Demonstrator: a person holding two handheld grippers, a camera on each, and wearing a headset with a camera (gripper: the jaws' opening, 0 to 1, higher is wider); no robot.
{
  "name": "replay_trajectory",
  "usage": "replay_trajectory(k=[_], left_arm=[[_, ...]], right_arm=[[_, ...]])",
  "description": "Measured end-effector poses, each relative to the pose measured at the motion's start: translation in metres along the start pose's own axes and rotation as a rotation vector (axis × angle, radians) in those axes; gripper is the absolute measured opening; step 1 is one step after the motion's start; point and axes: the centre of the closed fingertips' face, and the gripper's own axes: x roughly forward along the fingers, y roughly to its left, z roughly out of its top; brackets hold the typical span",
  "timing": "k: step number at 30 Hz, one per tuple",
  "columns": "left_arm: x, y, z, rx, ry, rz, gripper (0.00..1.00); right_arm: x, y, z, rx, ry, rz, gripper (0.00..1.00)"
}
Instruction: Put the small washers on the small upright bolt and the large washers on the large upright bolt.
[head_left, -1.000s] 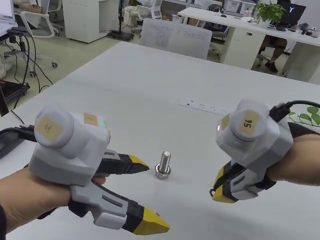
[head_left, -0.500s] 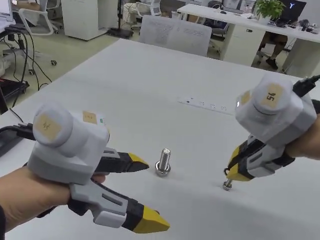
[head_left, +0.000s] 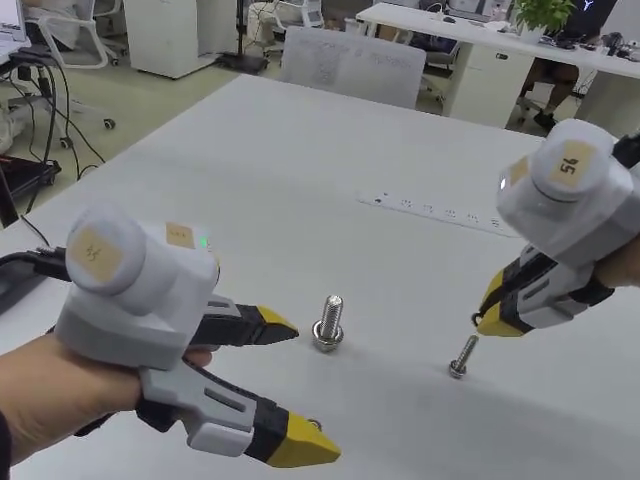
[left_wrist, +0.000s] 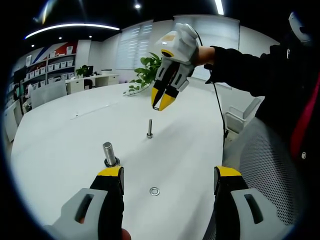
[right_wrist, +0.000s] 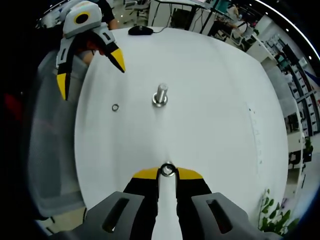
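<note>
Head cam looks forward and down over the white table (head_left: 300, 170) from close behind, left gripper view skims low across it, right gripper view hangs above looking down, all three sharing the large bolt (head_left: 328, 322).

The right gripper (head_left: 490, 323) has risen off the bench and drawn back toward the far right. A second ago it sat low over the small bolt (head_left: 463, 355), hiding it. Half a second ago its tips hung just above the bolt's top. Now there is a clear gap, and the bolt stands uncovered on the bench.
</note>
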Motion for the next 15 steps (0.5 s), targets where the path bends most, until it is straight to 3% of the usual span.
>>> replay_trajectory(k=[15], left_arm=[[0.002, 0.001, -0.003, -0.007, 0.014, 0.001, 0.73]], right_arm=[[0.014, -0.014, -0.011, 0.041, -0.001, 0.024, 0.12]])
